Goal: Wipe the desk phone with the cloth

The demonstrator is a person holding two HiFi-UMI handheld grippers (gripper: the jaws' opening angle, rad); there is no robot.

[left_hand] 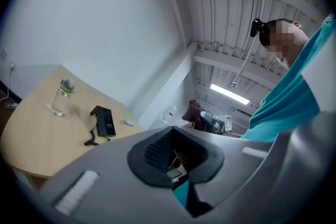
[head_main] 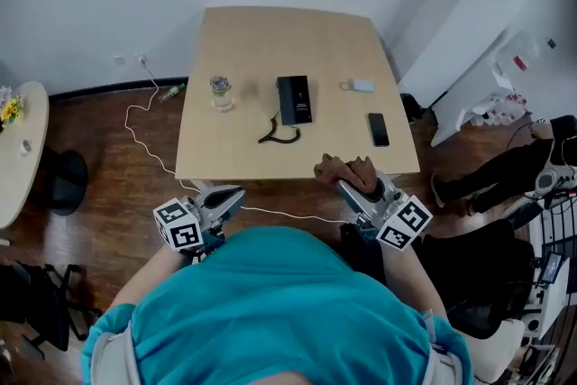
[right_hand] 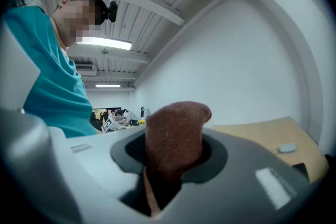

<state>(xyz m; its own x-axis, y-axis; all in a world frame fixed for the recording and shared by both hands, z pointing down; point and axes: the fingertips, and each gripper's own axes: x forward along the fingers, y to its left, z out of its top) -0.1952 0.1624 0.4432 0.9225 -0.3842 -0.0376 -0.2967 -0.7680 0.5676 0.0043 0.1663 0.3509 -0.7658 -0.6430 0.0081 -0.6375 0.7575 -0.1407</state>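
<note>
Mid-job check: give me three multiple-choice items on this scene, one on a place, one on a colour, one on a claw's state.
1. Where on the table does the desk phone lie?
A) near the middle
B) at the left edge
C) at the near right corner

2. What colour is the cloth?
A) white
B) brown
C) blue

3. The left claw is:
A) open, empty
B) shut on the cloth
C) shut, empty

Answers:
1 A: the head view shows the desk phone mid-table.
2 B: brown fabric sits clamped in the right claw.
3 C: the left gripper view shows its jaws together with nothing between them.
</note>
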